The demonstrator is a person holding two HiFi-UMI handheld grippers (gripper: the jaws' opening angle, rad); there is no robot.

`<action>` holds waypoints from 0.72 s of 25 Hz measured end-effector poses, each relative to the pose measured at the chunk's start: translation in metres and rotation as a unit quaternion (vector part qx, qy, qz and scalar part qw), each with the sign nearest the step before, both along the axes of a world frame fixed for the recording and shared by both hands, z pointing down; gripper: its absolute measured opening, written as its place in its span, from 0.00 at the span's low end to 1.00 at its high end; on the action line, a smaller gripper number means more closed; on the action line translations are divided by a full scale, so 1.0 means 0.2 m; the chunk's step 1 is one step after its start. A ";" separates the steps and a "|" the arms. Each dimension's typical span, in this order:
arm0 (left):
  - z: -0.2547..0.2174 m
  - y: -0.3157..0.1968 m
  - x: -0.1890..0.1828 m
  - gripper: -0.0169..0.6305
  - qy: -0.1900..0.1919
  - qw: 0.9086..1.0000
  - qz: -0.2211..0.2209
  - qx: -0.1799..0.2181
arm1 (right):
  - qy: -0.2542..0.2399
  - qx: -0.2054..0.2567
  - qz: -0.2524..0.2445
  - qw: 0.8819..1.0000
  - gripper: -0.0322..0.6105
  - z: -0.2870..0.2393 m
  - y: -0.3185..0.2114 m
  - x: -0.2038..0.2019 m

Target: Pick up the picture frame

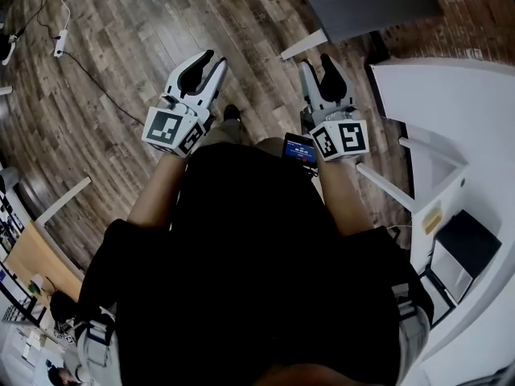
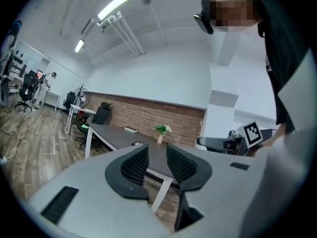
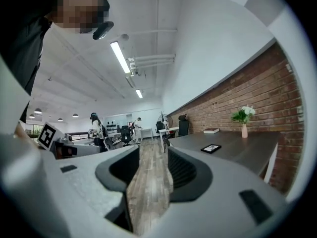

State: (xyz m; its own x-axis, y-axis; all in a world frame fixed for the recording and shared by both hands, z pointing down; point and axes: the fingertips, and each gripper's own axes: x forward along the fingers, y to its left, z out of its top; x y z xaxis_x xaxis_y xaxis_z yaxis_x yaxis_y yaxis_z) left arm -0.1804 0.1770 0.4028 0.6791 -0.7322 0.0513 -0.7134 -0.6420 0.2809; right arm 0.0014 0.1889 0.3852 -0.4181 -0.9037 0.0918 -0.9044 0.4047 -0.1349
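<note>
I'm holding both tools out ahead of me at waist level, above the brown plank wooden floor (image 1: 121, 55), nowhere near anything yet. This reads to me as the carry position before an approach.

Left claw (image 1: 203, 69): jaws parted by a narrow gap, nothing between them, just the desk leg and floor showing through. Right claw (image 1: 319, 75): jaws a bit wider apart, also empty, with floorboards running straight down the gap. Both being parted makes sense, since either one is ready to close on an edge.

The small black-edged picture frame (image 3: 211, 148), or what I take to be it, lies flat on the long dark grey desk (image 3: 247, 152), well apart from both claws. It sits on the right of the right gripper view, so that claw isn't lined up on it. Lying flat like that, I judge it will need a low, sideways bite on its rim.

Further along the same desk stands a slim vase with a green plant (image 3: 243, 119), close to the red brick wall (image 3: 233, 90). A white desk (image 1: 459, 111) is on my right. The room is an open office with strip ceiling lights (image 2: 118, 1) and black office chairs (image 2: 102, 114) further back.
</note>
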 end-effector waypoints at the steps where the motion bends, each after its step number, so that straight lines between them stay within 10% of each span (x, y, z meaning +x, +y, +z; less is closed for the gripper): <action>1: 0.00 -0.05 0.00 0.19 0.001 1.000 0.004 0.001 | 0.002 0.002 0.002 1.000 0.33 -0.01 -0.04 -0.01; 18: -0.01 -0.72 0.10 0.19 -0.005 1.000 0.000 0.009 | -0.013 0.016 0.017 1.000 0.33 0.01 -0.72 0.15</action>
